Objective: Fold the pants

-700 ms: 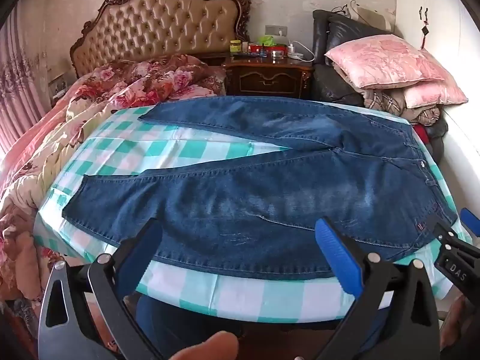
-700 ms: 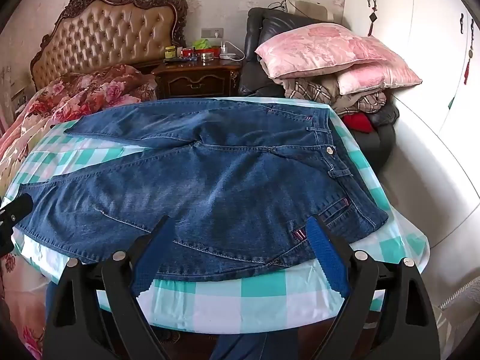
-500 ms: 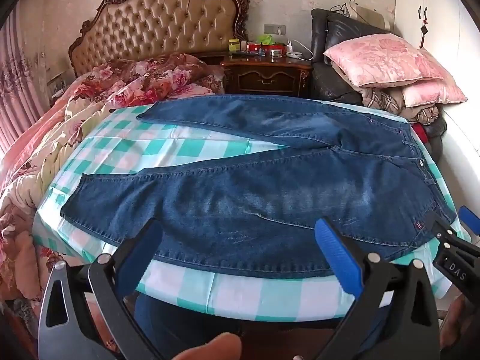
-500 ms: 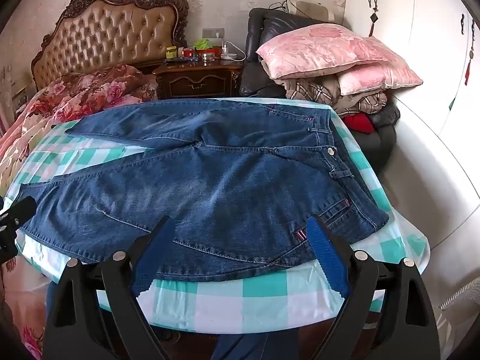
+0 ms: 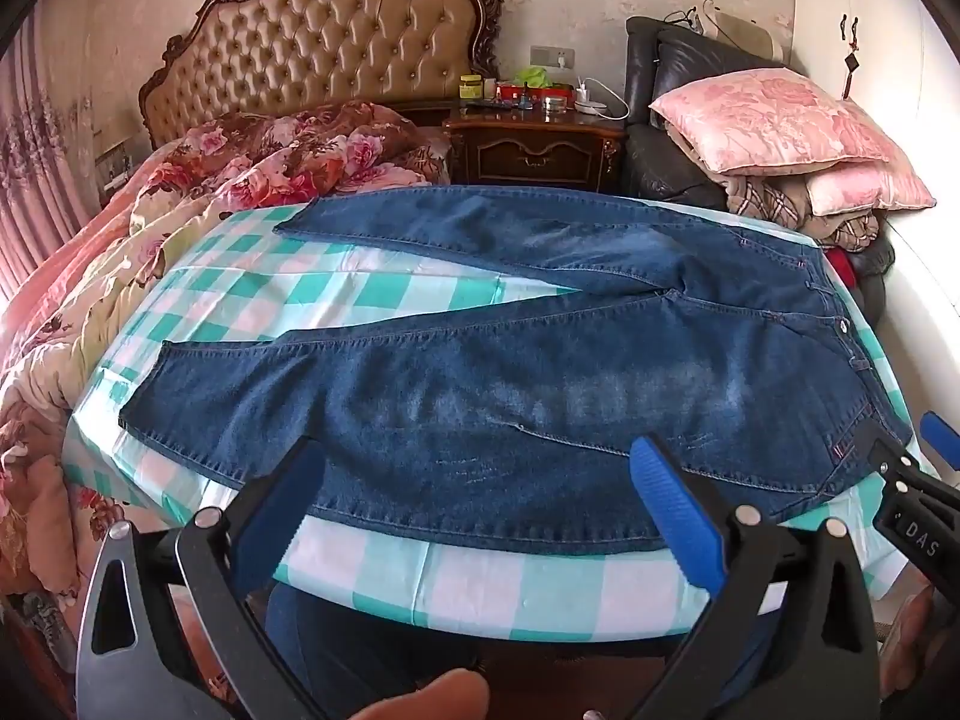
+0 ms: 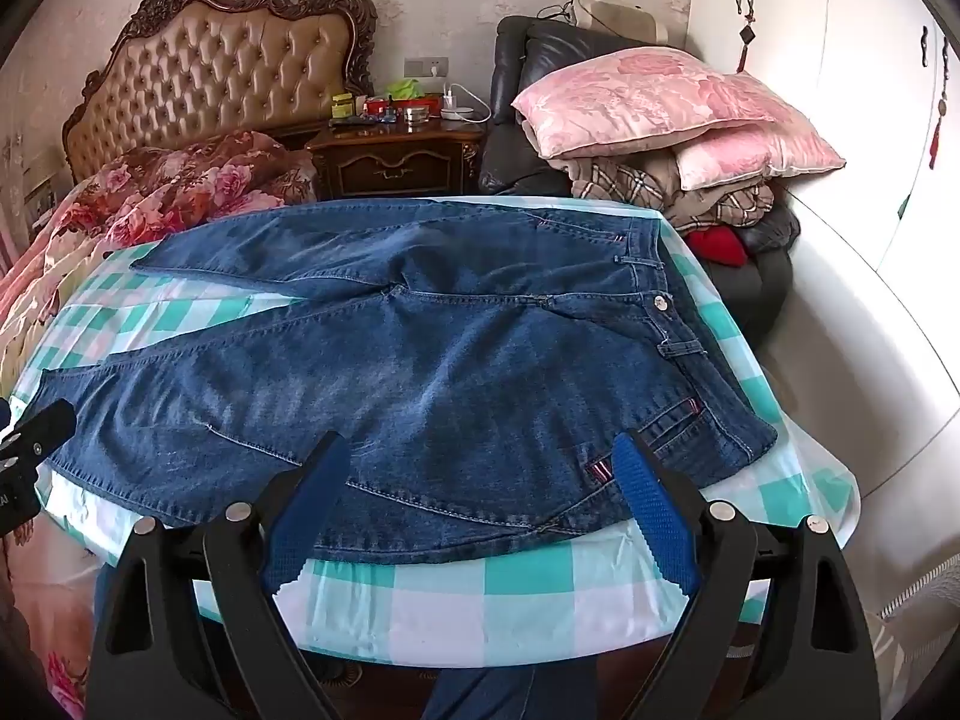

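Blue jeans (image 5: 510, 360) spread flat on the checked table (image 5: 510, 588), legs splayed toward the left, waistband at the right end, left claw (image 5: 480, 498) wide apart and empty over the near edge, right claw (image 6: 480, 492) likewise wide, empty, near the pocket corner

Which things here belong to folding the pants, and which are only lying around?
For the job: jeans, spread flat on the checked tablecloth; left gripper and right gripper, both open.

Lying about: pink pillows, floral quilt, nightstand.
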A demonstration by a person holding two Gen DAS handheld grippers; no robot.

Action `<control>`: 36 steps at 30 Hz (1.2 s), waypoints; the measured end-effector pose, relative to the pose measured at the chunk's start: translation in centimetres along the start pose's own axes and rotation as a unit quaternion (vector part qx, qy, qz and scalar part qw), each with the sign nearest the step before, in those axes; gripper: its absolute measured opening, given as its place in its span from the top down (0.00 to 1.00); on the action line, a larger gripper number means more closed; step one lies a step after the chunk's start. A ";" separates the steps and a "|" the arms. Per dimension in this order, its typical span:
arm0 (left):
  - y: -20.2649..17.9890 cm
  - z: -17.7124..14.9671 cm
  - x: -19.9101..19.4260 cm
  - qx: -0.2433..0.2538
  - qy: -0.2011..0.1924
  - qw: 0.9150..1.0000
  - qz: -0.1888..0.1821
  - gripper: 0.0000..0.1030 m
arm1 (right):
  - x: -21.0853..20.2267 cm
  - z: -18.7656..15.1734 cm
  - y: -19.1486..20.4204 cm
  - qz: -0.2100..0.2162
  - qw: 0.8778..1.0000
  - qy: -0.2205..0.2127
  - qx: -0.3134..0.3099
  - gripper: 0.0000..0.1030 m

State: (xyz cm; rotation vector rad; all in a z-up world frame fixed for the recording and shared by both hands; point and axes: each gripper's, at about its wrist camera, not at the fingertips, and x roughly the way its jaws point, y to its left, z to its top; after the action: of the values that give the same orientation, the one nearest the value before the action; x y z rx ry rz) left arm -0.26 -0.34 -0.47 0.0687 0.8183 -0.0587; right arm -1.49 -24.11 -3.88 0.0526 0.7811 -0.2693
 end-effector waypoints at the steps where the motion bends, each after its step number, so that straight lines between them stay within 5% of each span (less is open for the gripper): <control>1: 0.0 0.0 0.0 0.000 0.000 1.000 0.000 0.01 | 0.0 0.0 0.0 0.000 1.000 0.000 0.000 0.16; 36: 0.3 0.3 0.2 -0.004 0.001 1.000 -0.005 0.01 | -0.2 0.4 -0.1 0.000 1.000 -0.001 0.001 0.16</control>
State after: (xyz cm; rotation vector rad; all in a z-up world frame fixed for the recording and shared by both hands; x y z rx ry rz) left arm 0.11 -0.10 -0.39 0.0572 0.8199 -0.0648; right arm -1.39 -24.26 -3.49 0.0544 0.7797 -0.2707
